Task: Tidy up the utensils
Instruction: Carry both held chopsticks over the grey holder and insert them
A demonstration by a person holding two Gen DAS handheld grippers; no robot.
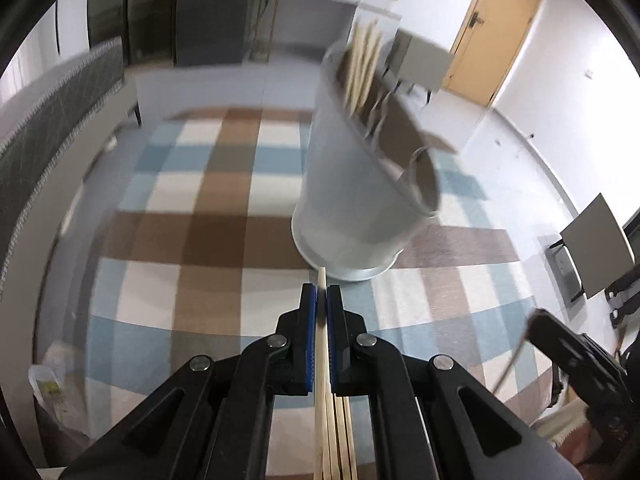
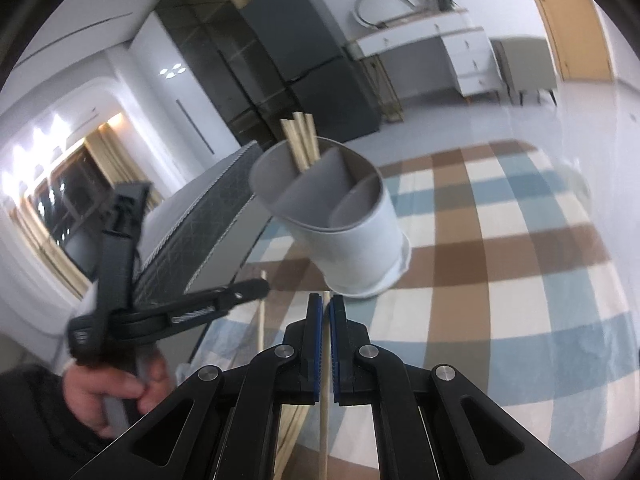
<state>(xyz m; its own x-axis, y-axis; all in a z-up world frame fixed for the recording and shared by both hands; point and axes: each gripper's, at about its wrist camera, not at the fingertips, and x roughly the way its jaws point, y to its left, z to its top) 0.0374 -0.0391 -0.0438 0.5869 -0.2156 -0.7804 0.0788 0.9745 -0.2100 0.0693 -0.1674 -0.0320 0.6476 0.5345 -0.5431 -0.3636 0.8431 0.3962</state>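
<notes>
- Left gripper (image 1: 322, 294): jaws pinched nearly together on a wooden chopstick (image 1: 321, 280). The stick's long axis runs along the jaws, its tip poking out ahead toward the base of the holder; the rest trails back under the gripper.
- More loose chopsticks (image 1: 340, 432) lie below the left gripper, roughly parallel to the held one.
- Right gripper (image 2: 326, 306): jaws closed narrow on a single chopstick (image 2: 325, 380), also lengthwise between the pads, tip just clearing the front, pointing at the holder's foot.
- White utensil holder (image 2: 360, 240) stands on the table, over a checked cloth (image 2: 500, 260) of brown, blue and cream. Appears tilted in both wrist views; blurred in the left one.
- Holder has inner partitions. One compartment, the far one in the right wrist view, holds a bundle of chopsticks (image 2: 300, 140), ends up, sticking out past the rim.
- Person's hand (image 2: 116, 396) grips the left gripper's handle, seen at lower left of the right wrist view.
</notes>
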